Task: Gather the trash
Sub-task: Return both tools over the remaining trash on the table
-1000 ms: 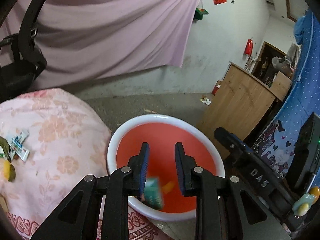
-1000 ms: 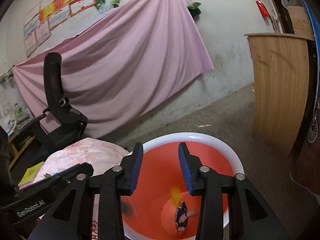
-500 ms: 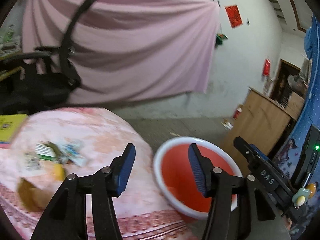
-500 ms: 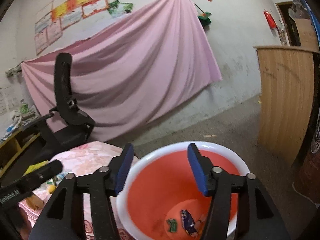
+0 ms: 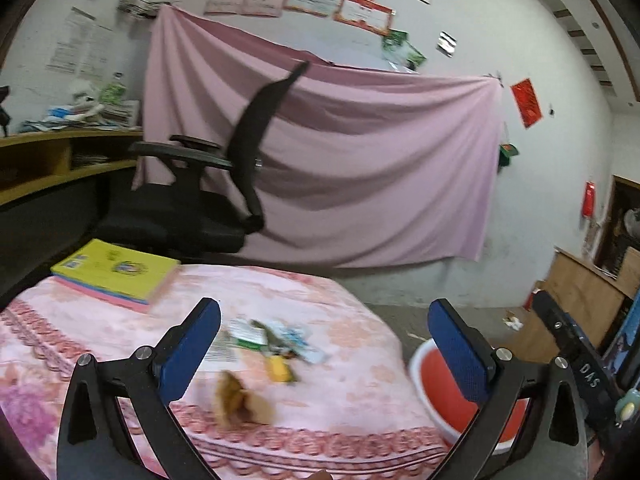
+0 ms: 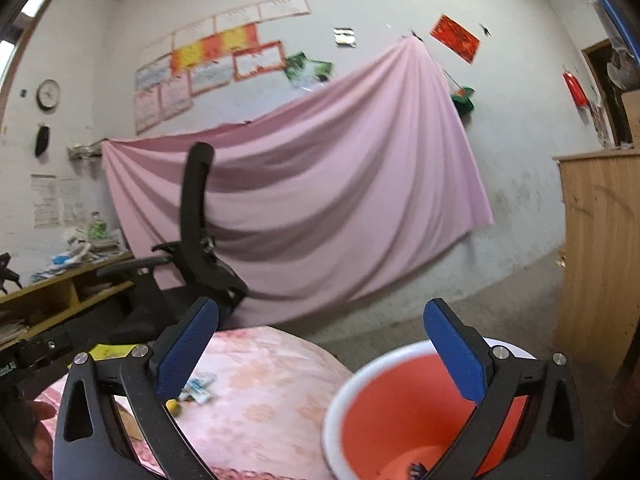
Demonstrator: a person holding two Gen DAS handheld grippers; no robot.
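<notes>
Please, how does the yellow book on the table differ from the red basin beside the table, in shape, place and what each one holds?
1. The yellow book is flat and rectangular; the red basin is round and deep, with a white rim.
2. The book lies on the pink floral tablecloth, on top of a pink book; the basin stands lower, beside the table's edge.
3. The book carries nothing; the basin holds a little trash at its bottom.
Both are bright coloured and untouched by the grippers.
</notes>
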